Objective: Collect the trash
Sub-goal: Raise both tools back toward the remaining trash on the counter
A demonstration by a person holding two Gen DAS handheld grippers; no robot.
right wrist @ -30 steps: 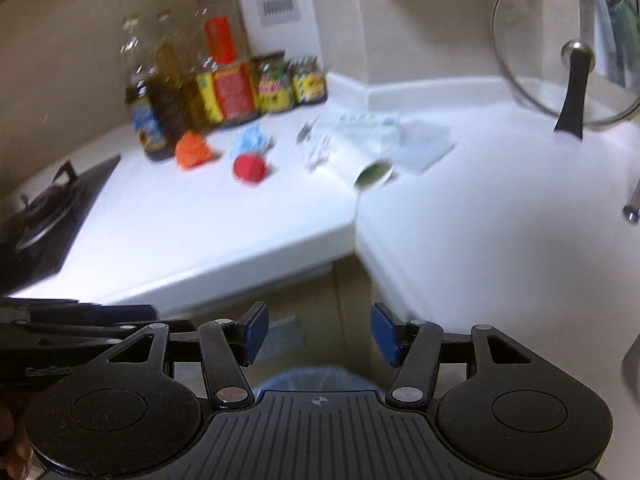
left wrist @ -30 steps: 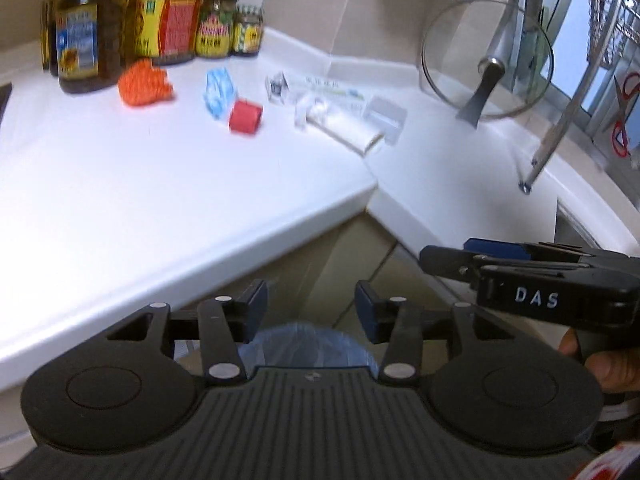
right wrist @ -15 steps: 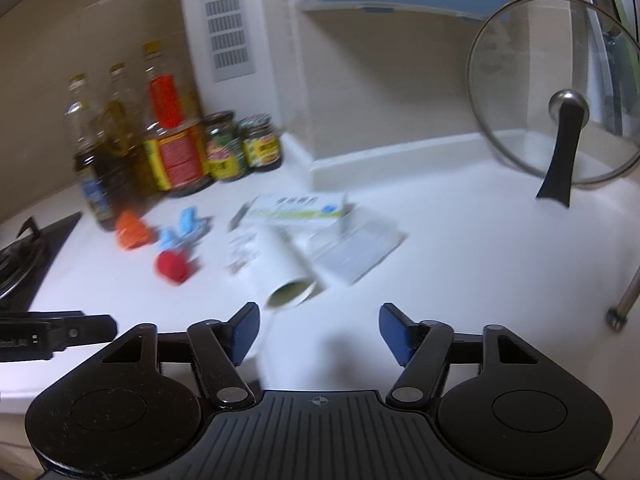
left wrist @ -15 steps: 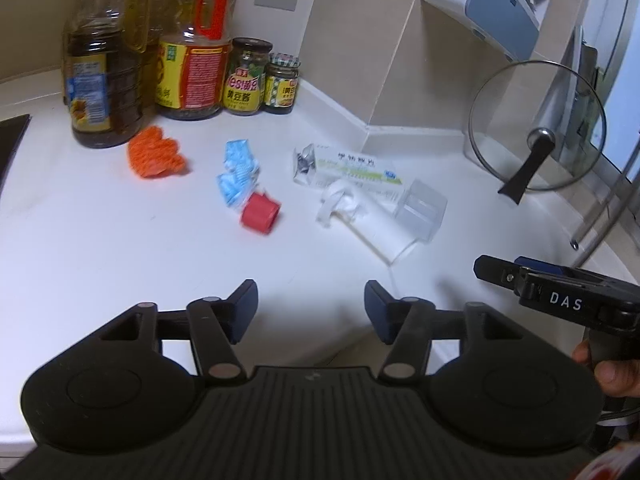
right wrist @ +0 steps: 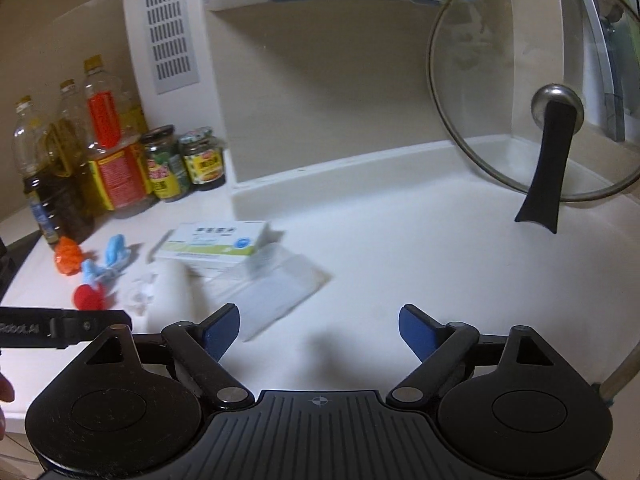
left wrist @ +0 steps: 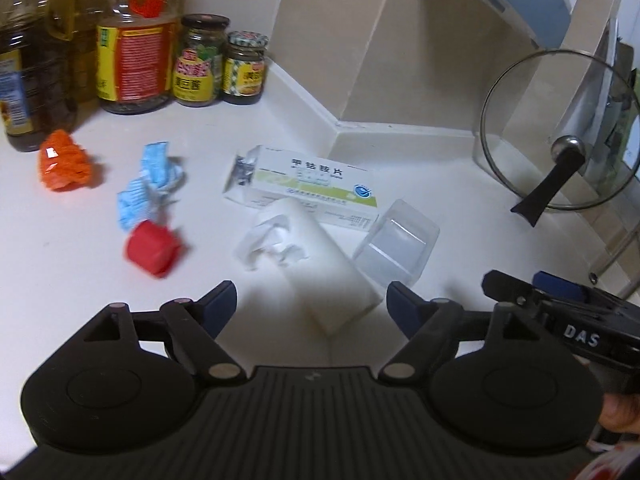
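Trash lies scattered on the white counter (left wrist: 60, 272): an orange crumpled wrapper (left wrist: 62, 160), a blue crumpled wrapper (left wrist: 150, 184), a red cap (left wrist: 152, 248), a white and green medicine box (left wrist: 312, 182), a white paper cup (left wrist: 320, 264) lying on its side with torn tissue at its mouth, and a clear plastic tray (left wrist: 396, 248). My left gripper (left wrist: 310, 306) hovers just before the cup, jaws opening, nothing between them. My right gripper (right wrist: 318, 326) hangs over the counter to the right of the clear tray (right wrist: 280, 292) and the medicine box (right wrist: 212, 242), jaws opening and empty.
Oil bottles (left wrist: 132, 36) and two jars (left wrist: 218, 64) stand along the back wall at the left. A glass pot lid (right wrist: 536, 92) with a black handle leans in the right corner. A stove edge (right wrist: 8, 256) shows at far left. A hand (left wrist: 620, 416) grips the right tool.
Both grippers have come up from over the blue-lined bin below the counter edge to above the counter near the trash. Both sets of jaws have spread wider.
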